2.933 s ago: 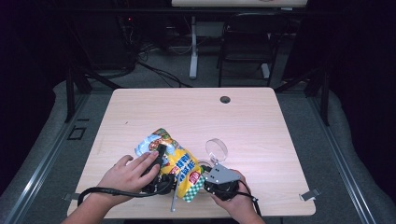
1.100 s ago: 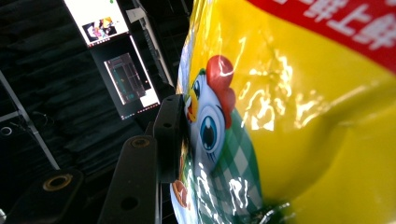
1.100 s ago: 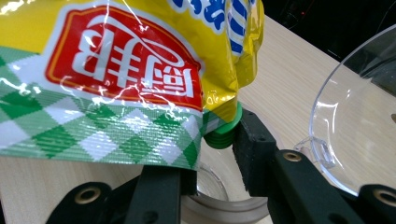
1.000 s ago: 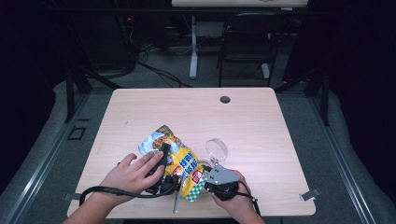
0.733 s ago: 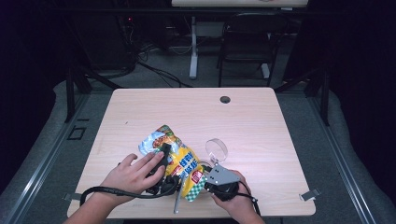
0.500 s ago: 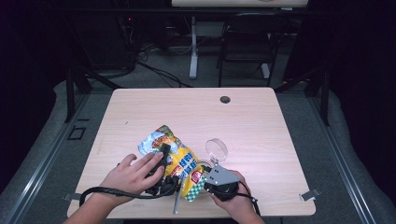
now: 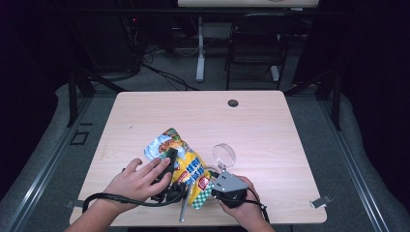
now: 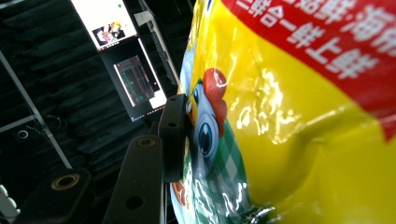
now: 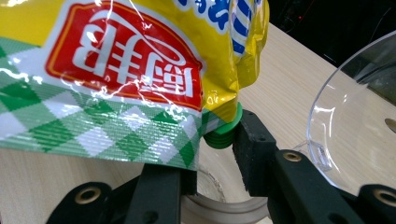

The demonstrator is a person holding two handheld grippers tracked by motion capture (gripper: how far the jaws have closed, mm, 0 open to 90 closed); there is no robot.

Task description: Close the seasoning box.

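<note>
A yellow pouch (image 7: 186, 169) is being held by both grippers: left (image 8: 175, 135) at its body, right (image 9: 219, 154) at its green cap (image 9: 223, 133); it is lying lower than before.

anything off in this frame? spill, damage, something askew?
No spill or damage visible. The yellow pouch lies askew on the table, dented where the left gripper presses it. The right gripper has its green cap between the jaws, beside the clear bowl.

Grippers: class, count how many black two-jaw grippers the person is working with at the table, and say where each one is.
2. The left gripper lies over the yellow pouch near the table's front edge; the right gripper is at the pouch's green cap, beside the clear bowl.
</note>
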